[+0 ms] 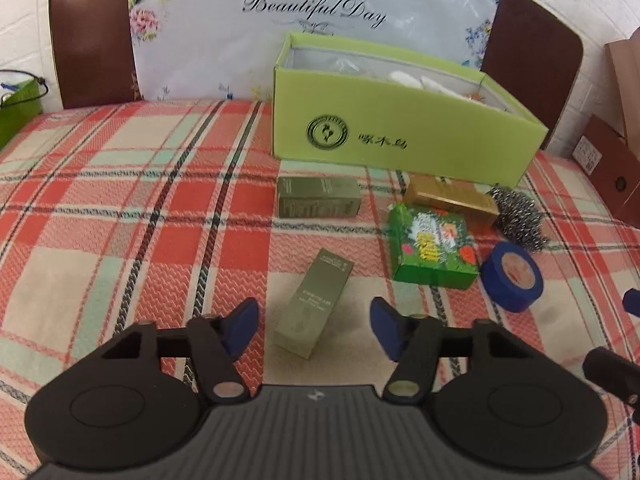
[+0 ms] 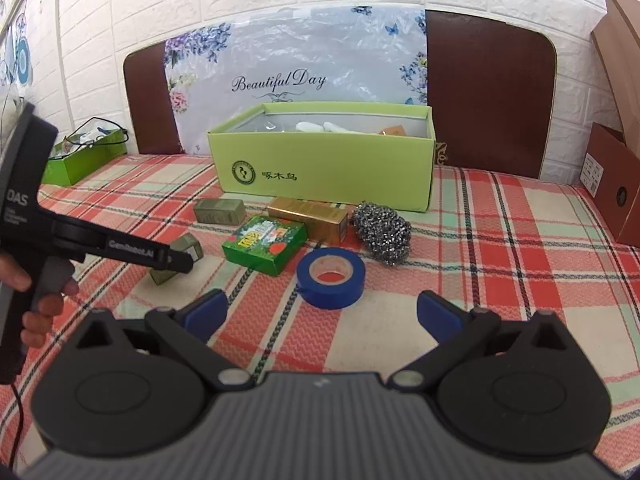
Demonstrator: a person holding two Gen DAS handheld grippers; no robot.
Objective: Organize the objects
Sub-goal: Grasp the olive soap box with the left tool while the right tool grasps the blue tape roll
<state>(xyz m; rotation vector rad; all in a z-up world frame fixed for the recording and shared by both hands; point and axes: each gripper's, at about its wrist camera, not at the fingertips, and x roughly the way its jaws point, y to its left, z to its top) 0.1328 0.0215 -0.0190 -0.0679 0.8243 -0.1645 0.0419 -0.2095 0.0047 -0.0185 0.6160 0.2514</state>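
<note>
A slim olive box (image 1: 312, 304) lies on the plaid cloth between the blue pads of my left gripper (image 1: 314, 326); the pads stand apart from its sides, so the gripper is open. In the right wrist view the left gripper (image 2: 186, 258) hangs over that olive box (image 2: 188, 246). My right gripper (image 2: 322, 314) is open and empty, just short of a blue tape roll (image 2: 331, 276). Behind lie a green patterned box (image 2: 264, 244), a gold box (image 2: 308, 216), a second olive box (image 2: 219, 211) and a steel scourer (image 2: 382, 232). An open lime-green box (image 2: 324, 164) stands at the back.
A brown cardboard box (image 2: 616, 184) stands at the right edge and a small green box (image 2: 84, 156) at the far left. A brown headboard with a flowered plastic sheet (image 2: 296, 68) closes off the back. A person's hand (image 2: 36, 308) holds the left gripper's handle.
</note>
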